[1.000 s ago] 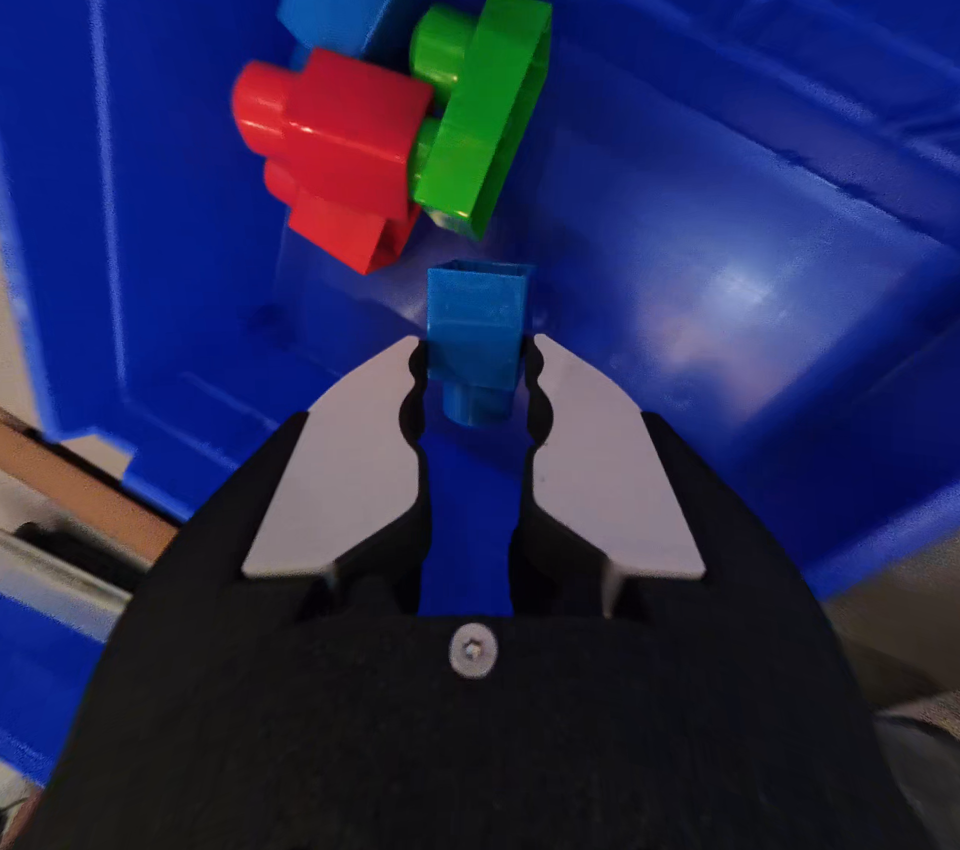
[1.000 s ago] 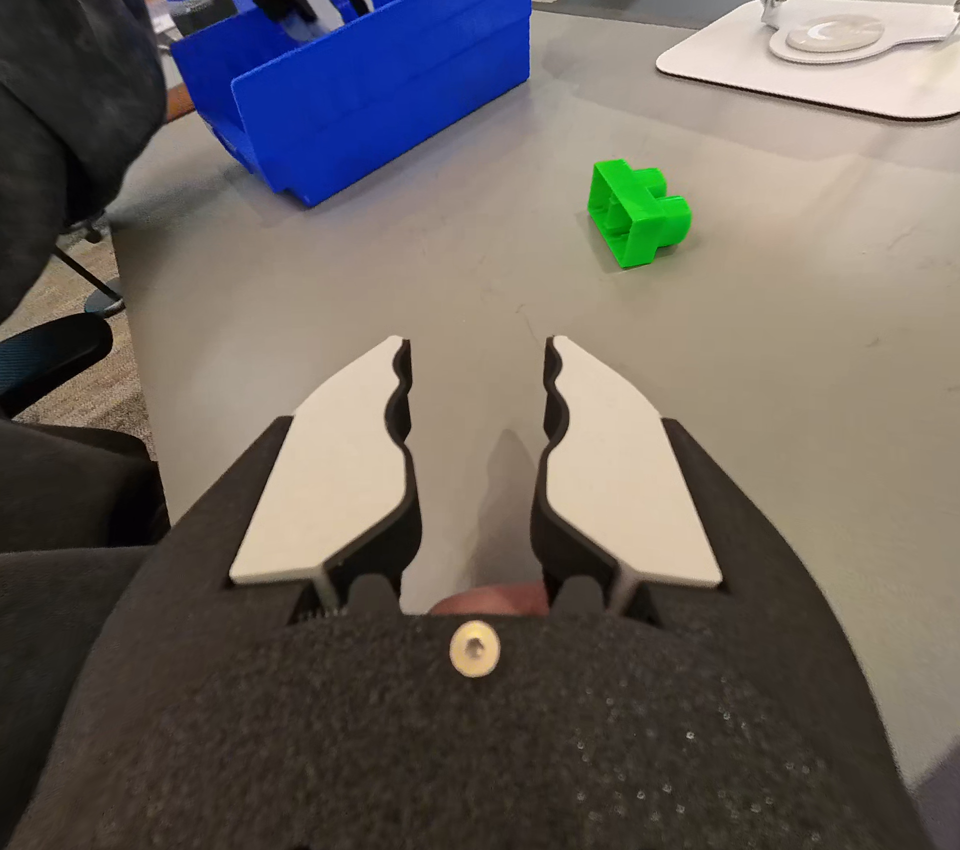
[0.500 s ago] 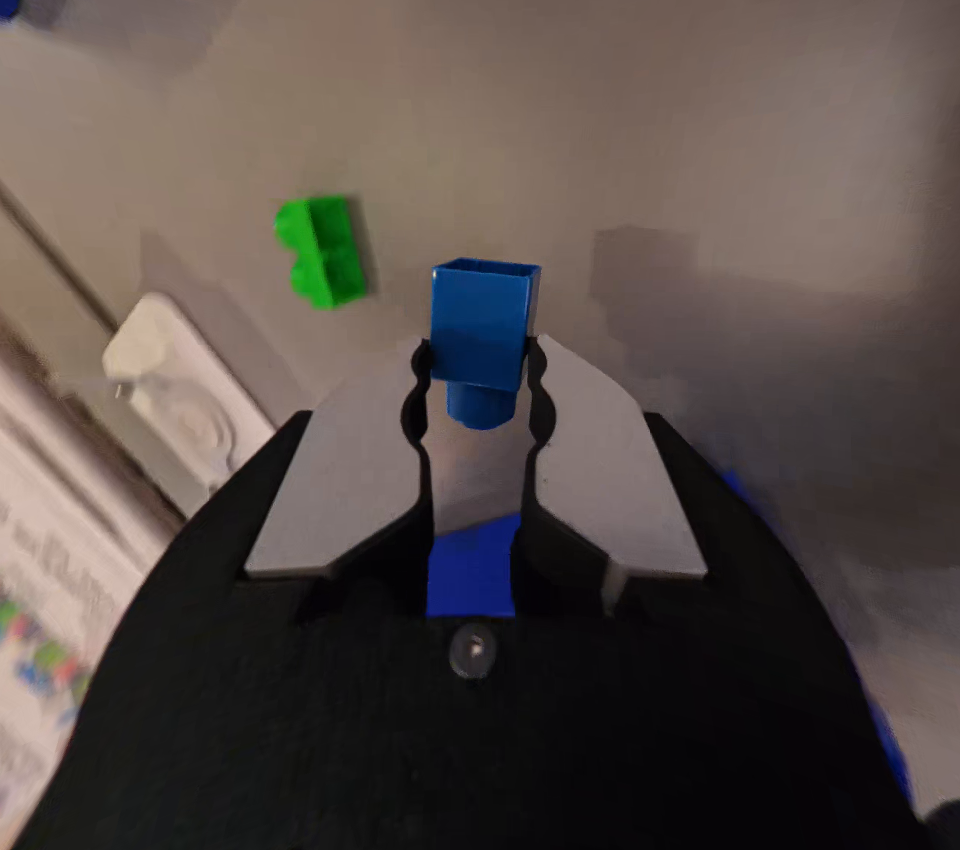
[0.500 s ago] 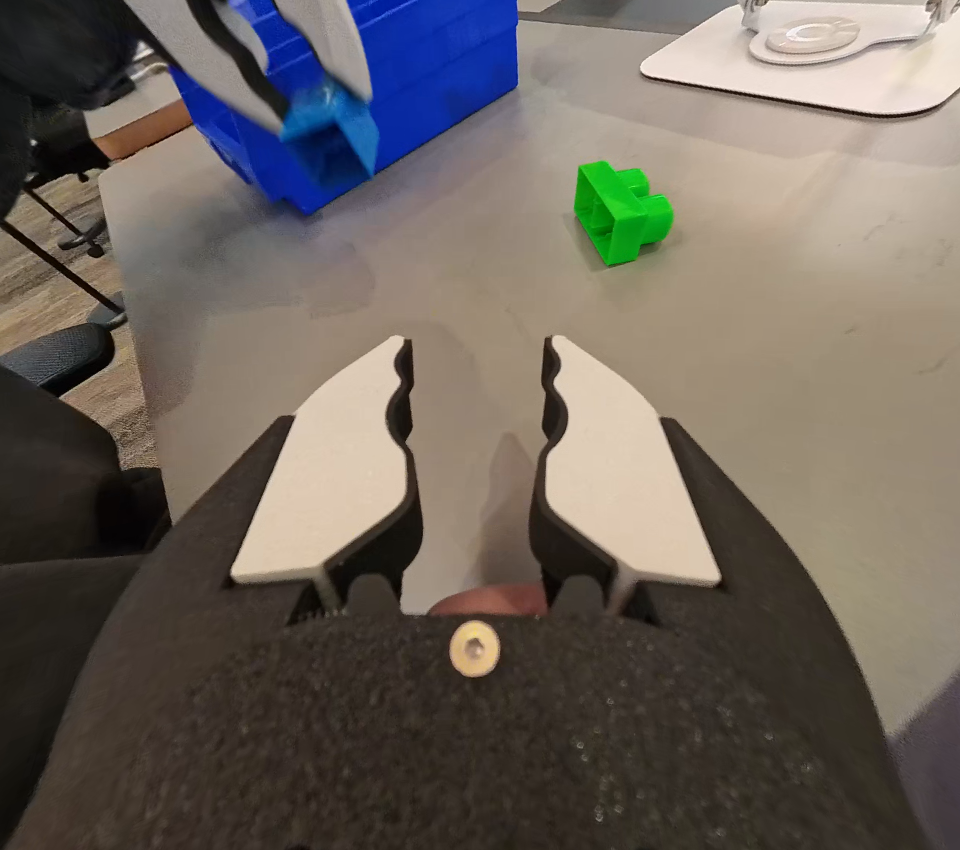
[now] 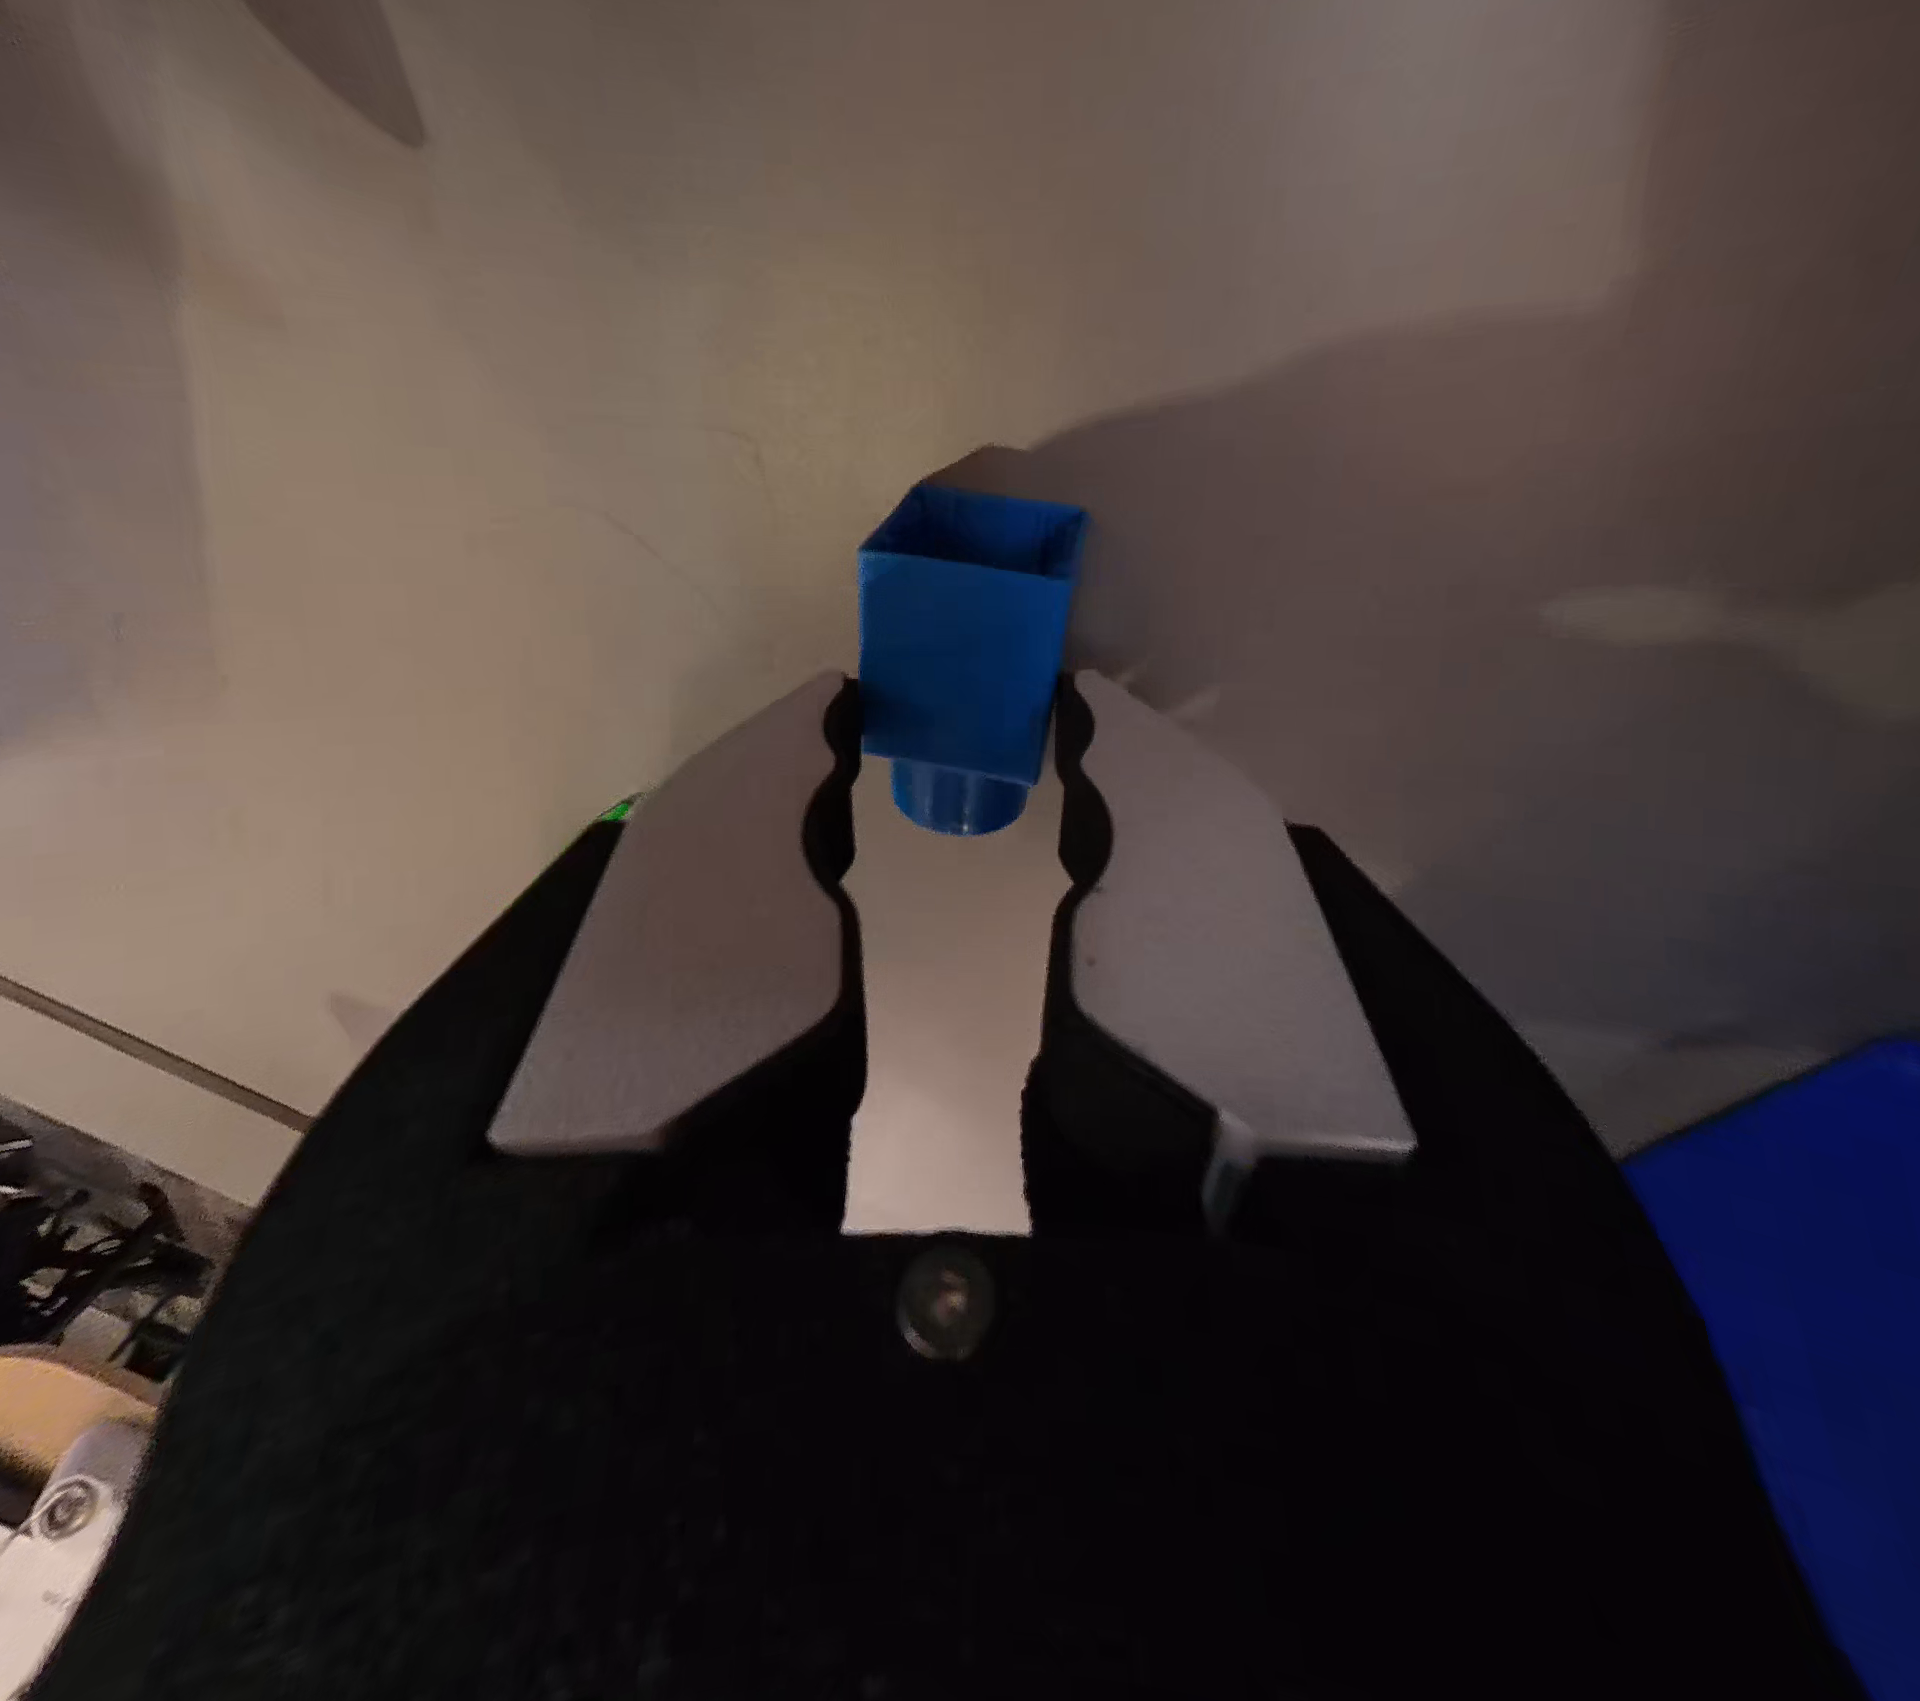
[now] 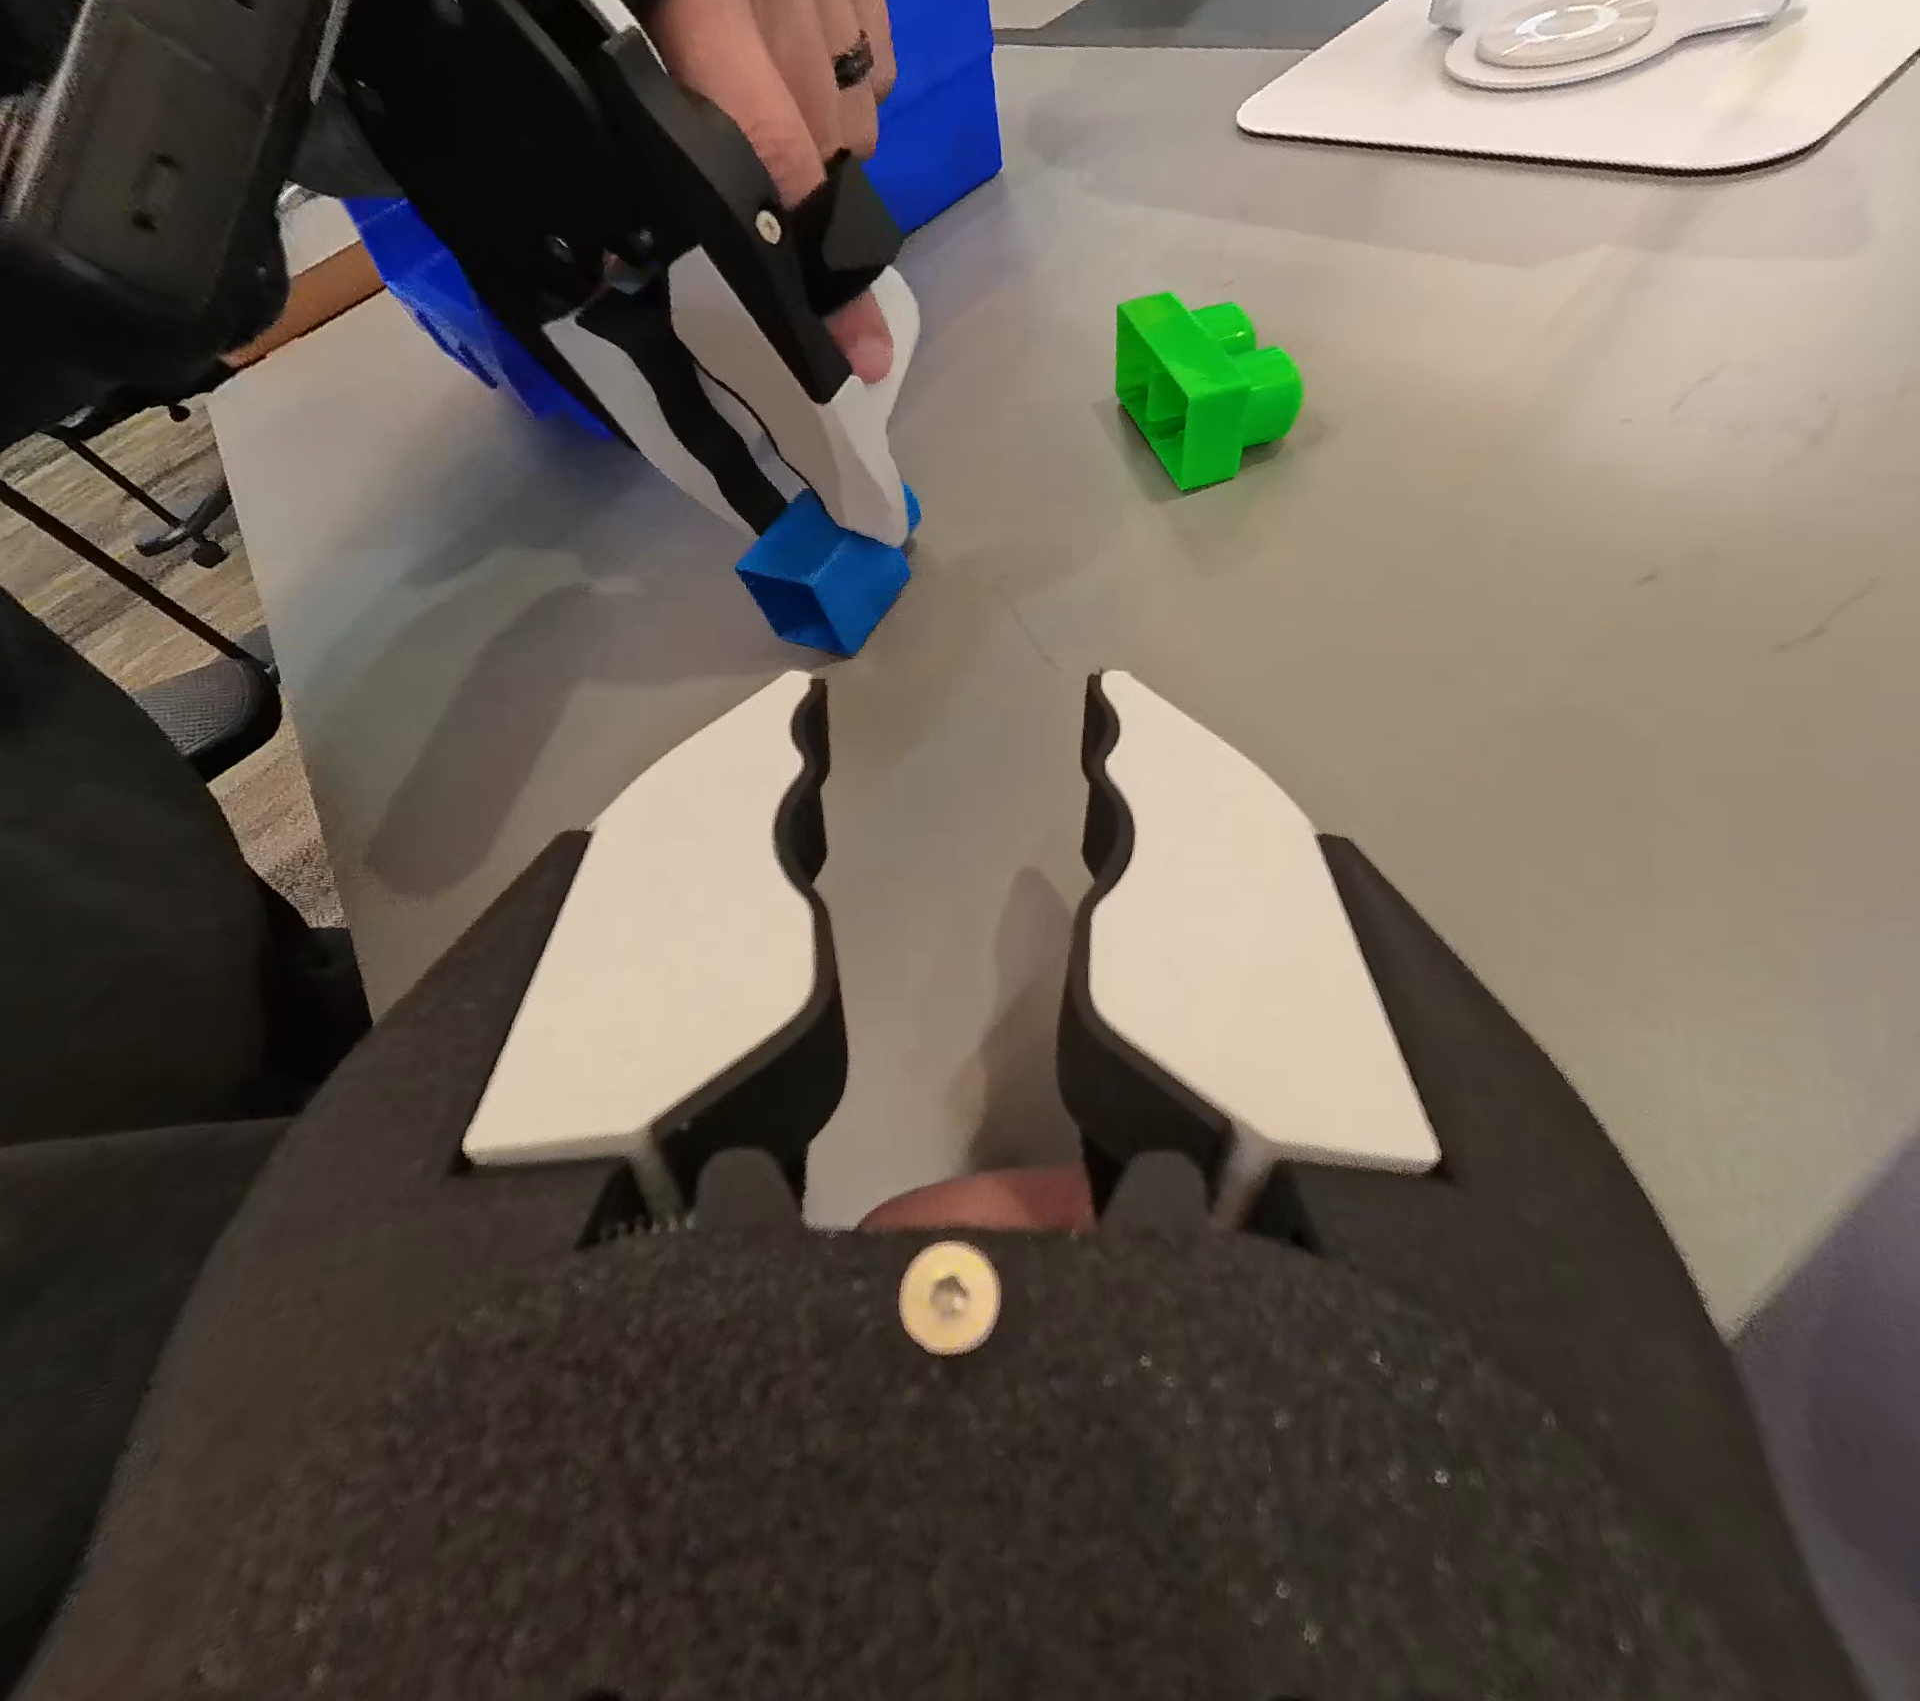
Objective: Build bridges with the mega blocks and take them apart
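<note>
Tilting steeply down, left hand-held gripper (image 6: 831, 524) pins blue block (image 6: 826, 586) against table (image 6: 1351, 664).

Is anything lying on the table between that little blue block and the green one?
No. The right wrist view shows only bare grey table between the blue block and green block.

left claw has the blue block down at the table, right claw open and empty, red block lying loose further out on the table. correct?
Not quite: the loose block is green, not red, as the right wrist view shows. The rest holds: the left claw is shut on the blue block low at the table, and the right claw is open and empty.
</note>
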Action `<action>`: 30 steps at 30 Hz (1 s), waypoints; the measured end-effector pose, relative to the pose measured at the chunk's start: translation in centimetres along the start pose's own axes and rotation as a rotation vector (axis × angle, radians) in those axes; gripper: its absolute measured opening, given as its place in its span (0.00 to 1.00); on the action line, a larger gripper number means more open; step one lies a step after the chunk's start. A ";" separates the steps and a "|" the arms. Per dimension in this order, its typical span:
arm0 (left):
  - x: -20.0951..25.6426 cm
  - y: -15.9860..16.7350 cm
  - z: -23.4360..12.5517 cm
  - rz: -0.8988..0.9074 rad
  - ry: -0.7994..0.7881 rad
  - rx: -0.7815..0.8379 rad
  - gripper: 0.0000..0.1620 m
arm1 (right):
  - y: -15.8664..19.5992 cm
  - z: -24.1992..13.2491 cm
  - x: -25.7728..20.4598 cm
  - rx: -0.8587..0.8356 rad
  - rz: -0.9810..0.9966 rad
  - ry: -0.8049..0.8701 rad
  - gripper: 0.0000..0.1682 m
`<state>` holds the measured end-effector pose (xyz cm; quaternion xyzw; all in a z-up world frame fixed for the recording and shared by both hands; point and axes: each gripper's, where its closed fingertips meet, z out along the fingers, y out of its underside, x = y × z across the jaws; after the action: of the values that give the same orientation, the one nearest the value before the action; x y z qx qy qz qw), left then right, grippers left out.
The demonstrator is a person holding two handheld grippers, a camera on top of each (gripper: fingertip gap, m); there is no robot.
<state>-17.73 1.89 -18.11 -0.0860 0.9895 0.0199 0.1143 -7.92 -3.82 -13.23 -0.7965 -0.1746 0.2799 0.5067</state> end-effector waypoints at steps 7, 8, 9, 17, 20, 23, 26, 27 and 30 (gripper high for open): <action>-0.6 4.5 -3.1 -0.195 -0.111 -0.117 0.31 | 0.0 0.0 0.0 0.001 0.014 -0.010 0.28; -0.8 5.4 -4.6 -0.264 -0.152 -0.110 0.32 | 0.0 0.0 0.0 0.001 0.016 -0.012 0.28; -1.0 6.6 -6.3 -0.344 -0.206 -0.104 0.32 | 0.0 -0.1 0.0 0.002 0.019 -0.014 0.28; 6.3 21.3 -18.2 -1.310 -0.497 -0.106 0.40 | 0.0 0.0 0.2 0.000 0.051 -0.031 0.28; 10.9 24.4 -16.2 -1.521 -0.462 -0.075 0.39 | 0.2 0.2 0.1 -0.014 0.057 -0.039 0.28; 15.0 26.8 -12.8 -1.546 -0.361 -0.225 0.39 | 0.2 0.5 -0.1 -0.027 0.043 -0.037 0.28; 17.9 28.9 -10.4 -1.360 -0.266 -0.418 0.36 | 0.4 0.8 -0.3 -0.044 0.019 -0.031 0.28; 18.4 29.3 -9.7 -1.297 -0.229 -0.447 0.36 | 0.5 0.9 -0.4 -0.050 0.012 -0.029 0.28; 18.3 29.0 -7.6 -1.221 -0.141 -0.394 0.36 | 0.6 1.0 -0.4 -0.063 0.000 -0.024 0.28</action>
<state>-42.00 26.97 -14.34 -0.6513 0.7305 0.1384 0.1520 -8.91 -3.60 -14.01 -0.8085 -0.1896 0.2840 0.4793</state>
